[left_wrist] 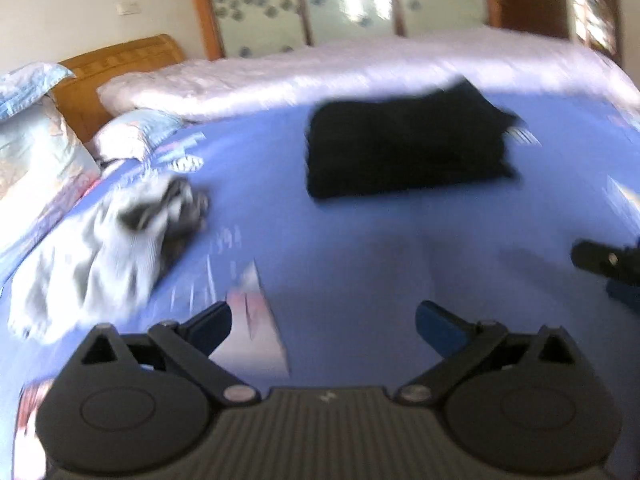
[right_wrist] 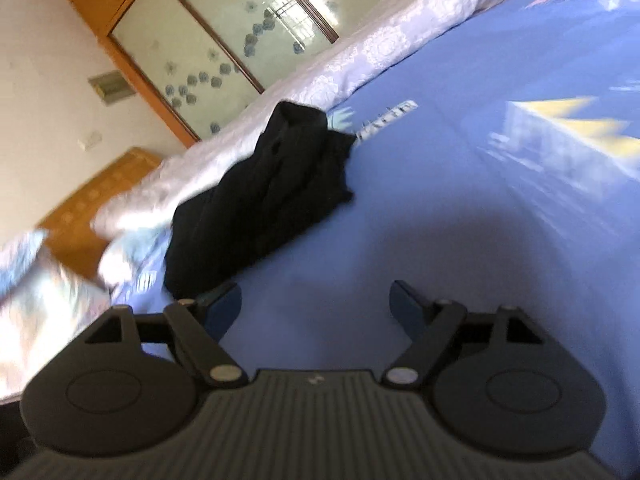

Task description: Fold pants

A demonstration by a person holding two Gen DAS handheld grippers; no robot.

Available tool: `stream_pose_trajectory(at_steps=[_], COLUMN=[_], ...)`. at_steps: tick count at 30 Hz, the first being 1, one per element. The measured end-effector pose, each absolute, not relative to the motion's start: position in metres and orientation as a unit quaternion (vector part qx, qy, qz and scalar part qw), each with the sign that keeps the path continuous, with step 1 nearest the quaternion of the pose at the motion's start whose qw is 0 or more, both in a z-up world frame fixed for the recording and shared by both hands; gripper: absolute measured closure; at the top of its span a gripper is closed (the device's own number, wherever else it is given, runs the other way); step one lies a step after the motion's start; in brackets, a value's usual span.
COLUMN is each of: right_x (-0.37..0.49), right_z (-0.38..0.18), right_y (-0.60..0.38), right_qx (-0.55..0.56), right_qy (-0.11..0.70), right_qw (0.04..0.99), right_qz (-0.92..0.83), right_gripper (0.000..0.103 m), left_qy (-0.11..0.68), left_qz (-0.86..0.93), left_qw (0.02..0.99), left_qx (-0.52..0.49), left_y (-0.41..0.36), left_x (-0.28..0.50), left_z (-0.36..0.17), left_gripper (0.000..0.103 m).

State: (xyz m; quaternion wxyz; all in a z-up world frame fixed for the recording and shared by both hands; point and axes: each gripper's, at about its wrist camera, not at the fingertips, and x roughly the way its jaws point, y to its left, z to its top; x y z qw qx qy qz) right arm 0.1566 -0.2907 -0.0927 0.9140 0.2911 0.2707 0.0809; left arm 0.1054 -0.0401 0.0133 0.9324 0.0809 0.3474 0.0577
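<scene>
Both claws, left claw [left_wrist: 323, 322] and right claw [right_wrist: 316, 304], gape empty, black pants [left_wrist: 408, 148] lying well ahead.

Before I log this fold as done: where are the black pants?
Both views show the black pants folded on the blue sheet, near the white quilt, ahead of both open grippers.

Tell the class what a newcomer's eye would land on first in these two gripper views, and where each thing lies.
First comes the black pants, a folded dark block on the blue bedsheet, near the pale quilt along the far side. Next is the crumpled grey-white garment at the left of the left wrist view, nearer the pillows. Both the left gripper and right gripper are open and hold nothing.
</scene>
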Motion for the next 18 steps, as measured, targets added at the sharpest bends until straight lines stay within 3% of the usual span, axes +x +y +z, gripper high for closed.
stream_pose_trajectory(at_steps=[6,12,18], right_x=[0.098,0.068,0.022], right_z=[-0.088,-0.085,-0.055], right_y=[-0.273,-0.224,-0.240], right_qx=[0.216,0.054,0.135], right_qy=[0.307,0.355,0.384], right_qw=[0.926,0.933,0.910], right_qz=[0.048,0.030,0.073], right_gripper=[0.020,0.020,0.016], left_qy=[0.371,0.391,0.377], left_qz=[0.037,0.021,0.013], left_qw=[0.926,0.919,0.925], left_qx=[0.060,0.046,0.037], left_y=[-0.033,-0.011,0.000], left_x=[0.026,-0.010,-0.047], left_z=[0.018,0.032,0.057], left_gripper=[0.001,0.001,0.000])
